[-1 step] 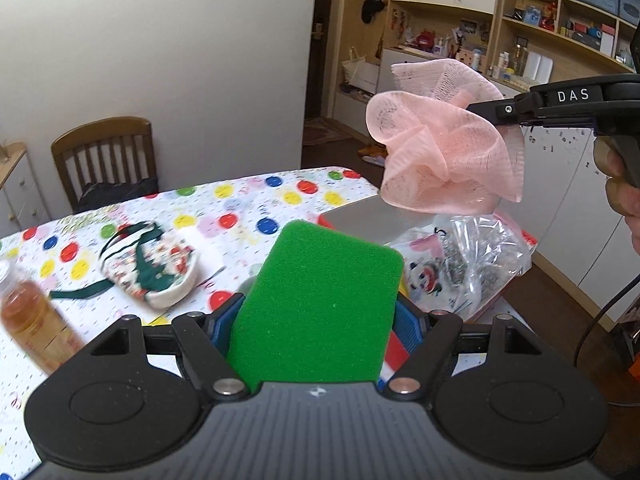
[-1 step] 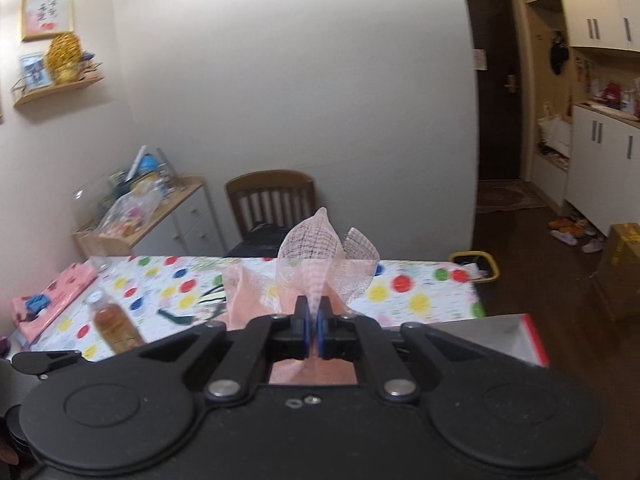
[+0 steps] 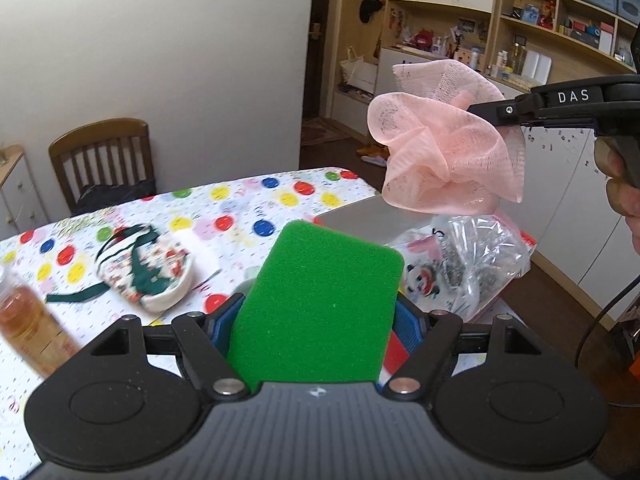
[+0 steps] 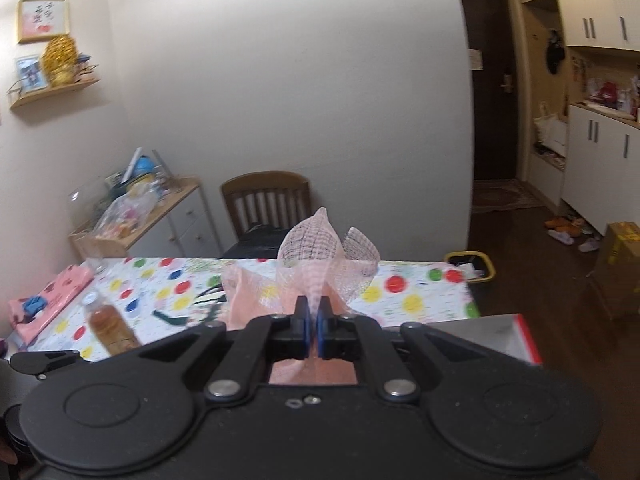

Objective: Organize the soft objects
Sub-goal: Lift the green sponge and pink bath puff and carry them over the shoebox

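My left gripper [image 3: 316, 320] is shut on a green sponge [image 3: 320, 308], held upright above the near edge of the polka-dot table [image 3: 240, 208]. My right gripper [image 4: 313, 322] is shut on a pink mesh bath pouf [image 4: 320, 268]. In the left wrist view the pouf [image 3: 444, 152] hangs in the air at upper right, above a grey open box [image 3: 360, 216], with the right gripper [image 3: 496, 114] pinching its right side. A Christmas-print fabric pouch [image 3: 148, 268] with a green strap lies on the table to the left.
A clear plastic bag [image 3: 460, 264] with small items lies by the box. A bottle of amber liquid [image 3: 28, 320] stands at the left; it also shows in the right wrist view [image 4: 108, 322]. A wooden chair [image 3: 100, 160] stands behind the table. A pink pouch [image 4: 44, 304] lies far left.
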Demonstrator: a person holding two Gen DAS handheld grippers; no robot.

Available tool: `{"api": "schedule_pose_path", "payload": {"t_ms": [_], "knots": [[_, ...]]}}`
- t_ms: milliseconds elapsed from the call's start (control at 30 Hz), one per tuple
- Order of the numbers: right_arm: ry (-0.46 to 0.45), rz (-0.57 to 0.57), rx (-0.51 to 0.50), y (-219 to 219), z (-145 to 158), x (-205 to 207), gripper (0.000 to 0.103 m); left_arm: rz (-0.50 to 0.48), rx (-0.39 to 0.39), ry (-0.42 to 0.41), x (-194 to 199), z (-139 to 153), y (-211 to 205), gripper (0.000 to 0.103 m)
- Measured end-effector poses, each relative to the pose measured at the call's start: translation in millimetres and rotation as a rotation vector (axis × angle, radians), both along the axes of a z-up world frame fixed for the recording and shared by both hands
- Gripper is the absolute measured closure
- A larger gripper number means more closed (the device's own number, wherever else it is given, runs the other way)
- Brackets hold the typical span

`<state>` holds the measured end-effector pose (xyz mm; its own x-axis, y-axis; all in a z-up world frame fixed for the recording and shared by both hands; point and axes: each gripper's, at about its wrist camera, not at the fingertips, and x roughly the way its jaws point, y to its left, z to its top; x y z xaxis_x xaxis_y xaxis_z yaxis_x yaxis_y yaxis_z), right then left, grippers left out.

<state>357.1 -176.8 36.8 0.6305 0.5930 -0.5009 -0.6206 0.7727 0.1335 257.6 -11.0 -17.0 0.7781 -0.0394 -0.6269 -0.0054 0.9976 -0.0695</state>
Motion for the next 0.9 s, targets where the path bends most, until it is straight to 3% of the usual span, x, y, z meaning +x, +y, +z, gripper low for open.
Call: {"api": "schedule_pose_path", "payload": {"t_ms": [533, 900], "knots": [[0.074, -0.100, -0.019, -80.4, -37.4, 50.5, 0.100, 0.015, -0.018, 0.047, 111.1, -21.6, -62.3, 0.027], [0.169, -0.081, -0.069, -98.0, -75.7, 56.2, 0.100, 0.088, -0.056, 0.109, 173.8, -43.7, -78.4, 0.027]]}}
